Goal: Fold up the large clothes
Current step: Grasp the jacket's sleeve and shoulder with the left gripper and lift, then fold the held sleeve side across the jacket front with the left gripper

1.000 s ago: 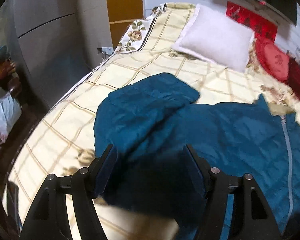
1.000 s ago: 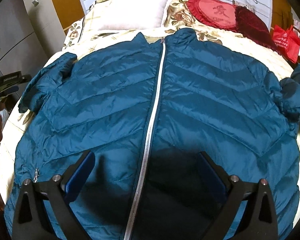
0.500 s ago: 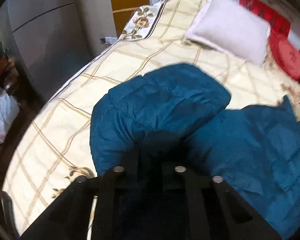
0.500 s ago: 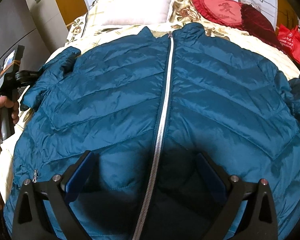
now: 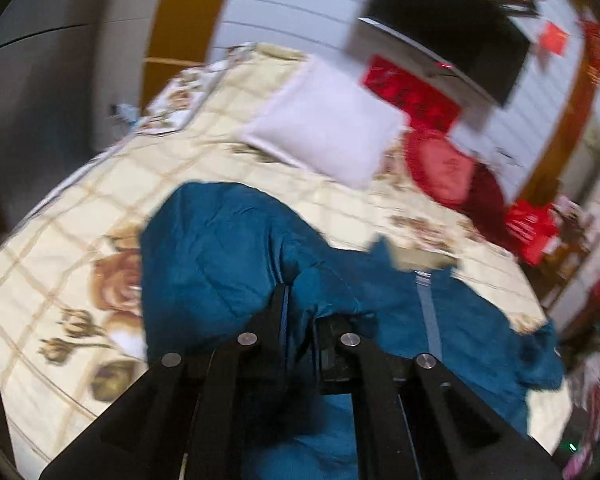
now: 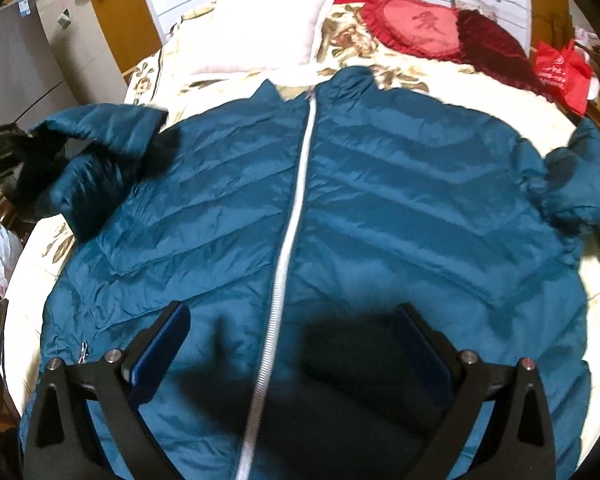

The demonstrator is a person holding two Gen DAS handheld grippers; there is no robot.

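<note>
A teal quilted jacket [image 6: 380, 208] with a silver zipper [image 6: 296, 216] lies front up on the bed. My left gripper [image 5: 300, 312] is shut on the jacket's sleeve [image 5: 220, 256], a fold of teal fabric pinched between its fingers and lifted off the bedspread. In the right wrist view that sleeve [image 6: 96, 152] is raised at the far left, with the left gripper [image 6: 4, 156] dark and blurred beside it. My right gripper [image 6: 296, 344] hovers open over the lower front of the jacket, a finger either side of the zipper, nothing between them.
A cream checked bedspread [image 5: 80, 216] with flower prints covers the bed. A white pillow [image 6: 260, 32] and red cushions [image 6: 420, 24] lie at the head. A red bag [image 6: 560, 72] sits at the far right. A grey cabinet [image 6: 16, 64] stands left of the bed.
My left gripper closed on the sleeve, then rose and tilted up with it, bringing the wall into view. The right gripper stayed open over the jacket front, drifting slightly.
</note>
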